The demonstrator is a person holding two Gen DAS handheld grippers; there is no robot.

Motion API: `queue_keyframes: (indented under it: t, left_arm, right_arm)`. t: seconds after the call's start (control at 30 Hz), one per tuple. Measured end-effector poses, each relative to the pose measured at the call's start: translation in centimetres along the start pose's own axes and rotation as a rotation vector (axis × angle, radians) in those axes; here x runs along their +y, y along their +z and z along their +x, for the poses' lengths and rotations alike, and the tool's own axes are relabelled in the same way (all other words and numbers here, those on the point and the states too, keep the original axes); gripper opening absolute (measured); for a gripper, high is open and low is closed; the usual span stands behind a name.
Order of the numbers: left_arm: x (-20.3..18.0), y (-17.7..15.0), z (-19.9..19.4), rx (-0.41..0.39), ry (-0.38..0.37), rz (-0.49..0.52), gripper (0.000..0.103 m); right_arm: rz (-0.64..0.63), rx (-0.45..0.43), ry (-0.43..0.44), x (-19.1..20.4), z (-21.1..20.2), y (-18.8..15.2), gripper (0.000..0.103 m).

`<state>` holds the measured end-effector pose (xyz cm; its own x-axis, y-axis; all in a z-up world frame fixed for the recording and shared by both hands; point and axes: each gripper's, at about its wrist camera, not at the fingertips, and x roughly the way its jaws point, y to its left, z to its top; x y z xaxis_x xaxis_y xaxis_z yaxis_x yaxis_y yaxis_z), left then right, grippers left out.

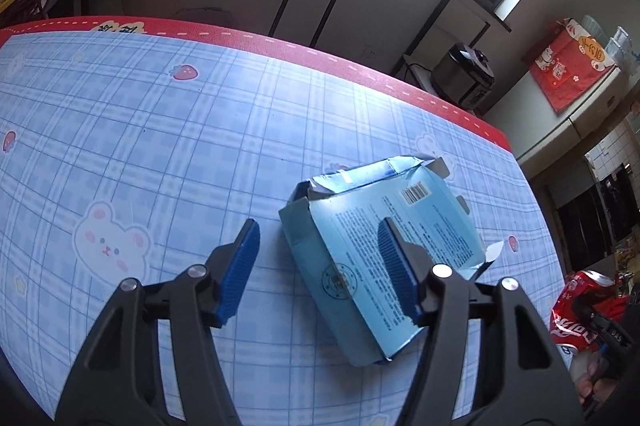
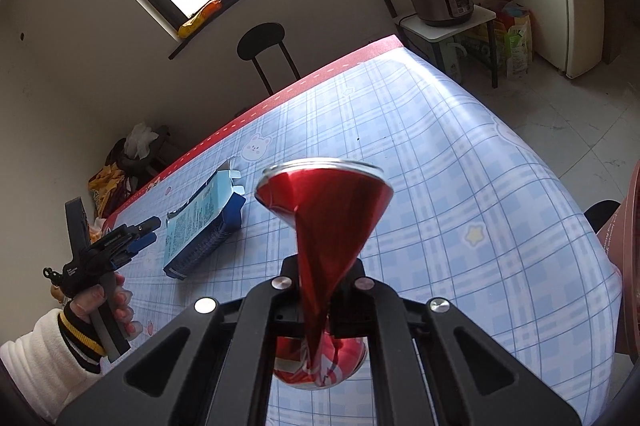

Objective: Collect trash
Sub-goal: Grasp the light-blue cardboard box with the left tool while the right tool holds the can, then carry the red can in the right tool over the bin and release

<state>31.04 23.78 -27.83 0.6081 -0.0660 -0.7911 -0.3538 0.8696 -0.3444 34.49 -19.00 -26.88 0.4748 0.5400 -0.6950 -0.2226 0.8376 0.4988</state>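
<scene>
Tool on the right (image 2: 320, 278) pinches a crushed red can (image 2: 324, 198); left tool (image 1: 320, 266) gapes wide over the torn blue box (image 1: 360, 226) on the counter (image 1: 160, 130).

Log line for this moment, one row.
left hand-held gripper: open, straddling blue carton edge | right hand-held gripper: shut on crushed red can | carton flat on table
</scene>
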Motion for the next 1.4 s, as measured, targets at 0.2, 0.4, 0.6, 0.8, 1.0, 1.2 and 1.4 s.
queue_keyframes:
  t: [0.2,0.4,0.6,0.8,1.0,1.2,1.4]
  left_arm:
    - [1.5,2.2,1.8,-0.001,0.006,-0.017,0.041]
    - [1.0,1.7,3.5,0.045,-0.014,0.028,0.034]
    - [0.8,0.8,1.6,-0.009,-0.019,0.056,0.017]
    - [-0.5,-1.2,-3.5,-0.063,-0.051,0.132,0.016]
    - [-2.2,-4.1,-9.9,-0.111,-0.093,0.172,0.016]
    - [-4.0,-6.4,-15.3,-0.161,-0.103,0.18,0.016]
    - [-6.8,-8.6,-19.8,-0.193,-0.145,0.197,0.016]
  right_arm:
    - [0.023,-0.005,-0.016,-0.7,0.0,0.2,0.005]
    - [0.021,-0.009,-0.025,-0.4,0.0,0.5,0.005]
    - [0.02,-0.021,-0.01,0.1,-0.7,0.4,0.005]
    - [0.029,-0.049,0.029,0.8,-2.5,0.3,0.005]
    - [0.018,-0.077,0.063,1.9,-4.9,-0.4,0.005]
    - [0.008,-0.106,0.087,2.3,-8.0,-1.6,0.005]
    - [0.042,-0.131,0.087,0.6,-11.6,-3.5,0.005]
